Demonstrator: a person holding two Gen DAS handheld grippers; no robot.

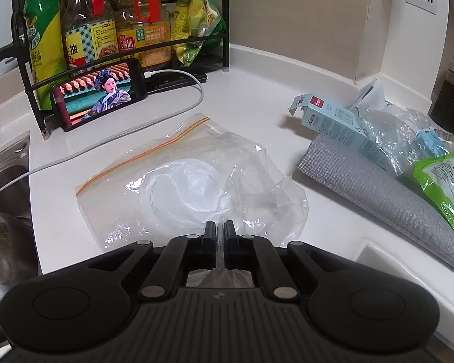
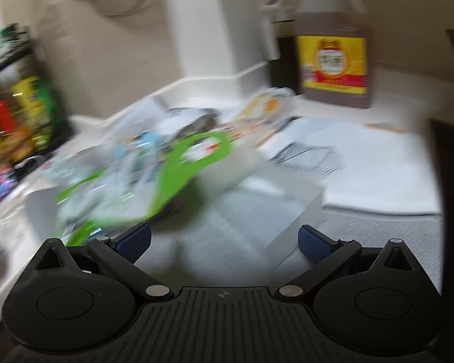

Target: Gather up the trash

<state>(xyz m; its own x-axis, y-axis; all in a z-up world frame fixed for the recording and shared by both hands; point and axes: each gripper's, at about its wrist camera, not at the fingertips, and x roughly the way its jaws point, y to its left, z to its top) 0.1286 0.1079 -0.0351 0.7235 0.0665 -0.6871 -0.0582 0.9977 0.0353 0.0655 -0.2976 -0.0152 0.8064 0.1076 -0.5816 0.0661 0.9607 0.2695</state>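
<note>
Trash is lying across the white table [image 1: 257, 69], and I am reading it from largest piece to smallest. Clear zip bag [image 1: 178, 178]: spreading flat mid-table, light, limp and slippery; my left hand-held gripper [image 1: 219, 227] is pinching its near edge, jaws almost closed on the film. I judge an edge pinch best, since the flat middle is offering nothing to bite. Green-edged pouch [image 2: 154, 181]: resting on the grey mat [image 2: 257, 220], soft and crinkly; its border looks the firmest hold. Light blue carton [image 1: 345, 130]: lying torn open beside crumpled film, stiff but crushable, so I am favouring its narrow sides. My right hand-held gripper [image 2: 224, 242] is hanging wide open over the mat, holding nothing; that view is blurring.
</note>
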